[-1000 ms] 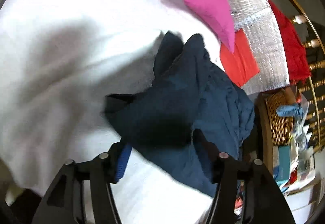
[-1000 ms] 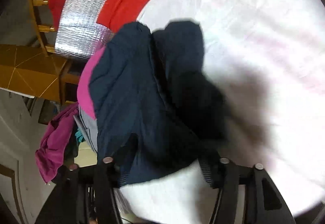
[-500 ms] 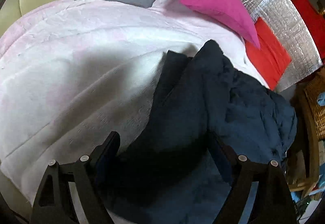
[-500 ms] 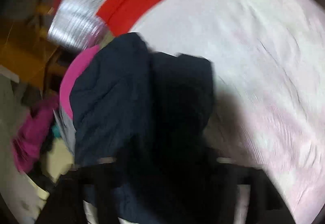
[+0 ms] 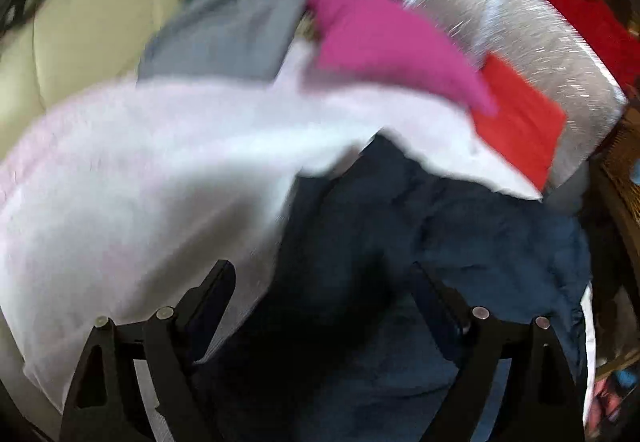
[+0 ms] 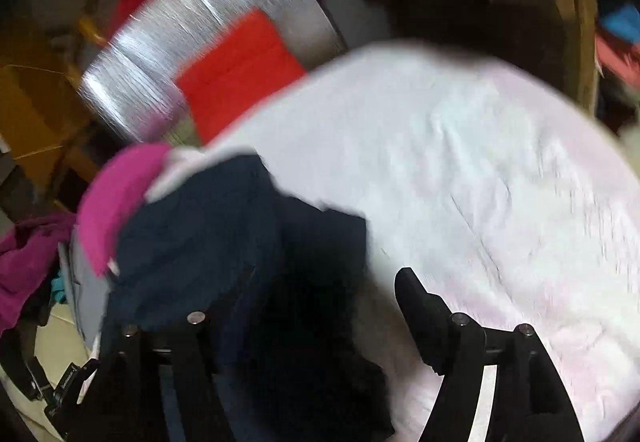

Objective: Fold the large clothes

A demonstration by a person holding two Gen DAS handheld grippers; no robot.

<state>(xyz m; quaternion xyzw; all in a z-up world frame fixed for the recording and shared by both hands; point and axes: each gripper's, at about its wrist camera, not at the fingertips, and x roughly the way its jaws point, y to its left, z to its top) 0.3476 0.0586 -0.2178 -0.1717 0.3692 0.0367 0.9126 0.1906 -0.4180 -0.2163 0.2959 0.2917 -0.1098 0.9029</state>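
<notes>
Since the earlier frames both views have swung upward, so more of the room behind is seen, and the jaws of both tools have just been opening. The pale pink-white cover [image 6: 500, 169] fills most of both pictures. On it lies the dark navy garment [image 5: 460, 242] in a crumpled heap with deep folds, near the edge where the silver foil mat [image 5: 520, 53] begins. The left tool [image 5: 320, 274] is wide apart, the garment lies between its fingers, and the pads do not press it. The right tool [image 6: 308, 282] is also apart; its left finger is hidden by the dark cloth. A magenta cloth [image 5: 392, 45] and a red cloth [image 6: 240, 73] lie beyond.
</notes>
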